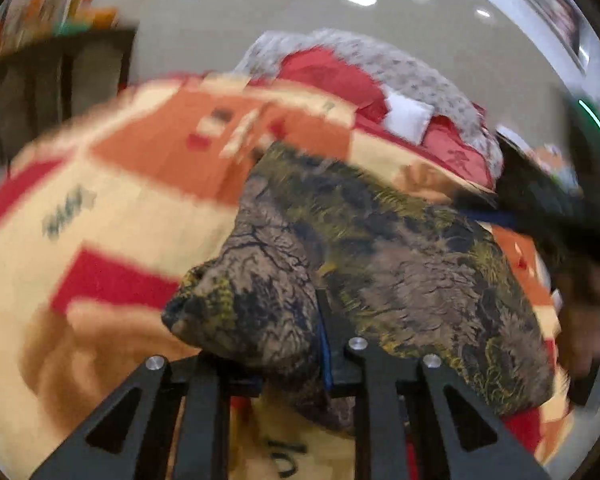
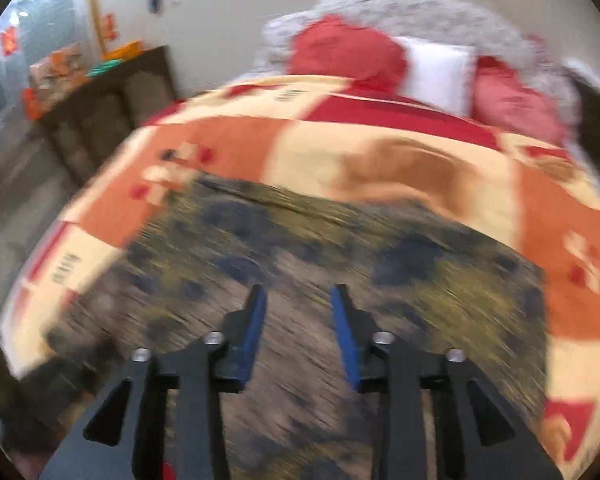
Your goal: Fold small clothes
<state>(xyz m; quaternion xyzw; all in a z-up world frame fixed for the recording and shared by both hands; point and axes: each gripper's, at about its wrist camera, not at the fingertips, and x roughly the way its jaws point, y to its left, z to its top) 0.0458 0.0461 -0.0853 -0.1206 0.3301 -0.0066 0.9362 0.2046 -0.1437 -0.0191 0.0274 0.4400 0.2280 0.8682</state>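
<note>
Left gripper jaws clenched on a raised corner of the camouflage garment, right gripper jaws released above it, garment spread on my patterned blanket, edges blurred.

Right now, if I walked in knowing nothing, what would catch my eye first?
Probably the camouflage-patterned garment, bunched and lifted in the left gripper, which is shut on a fold of it. Under it spreads a bright orange, red and cream blanket covering the bed, with red pillows and a white one at the far end. The right gripper hangs open above the garment.
</note>
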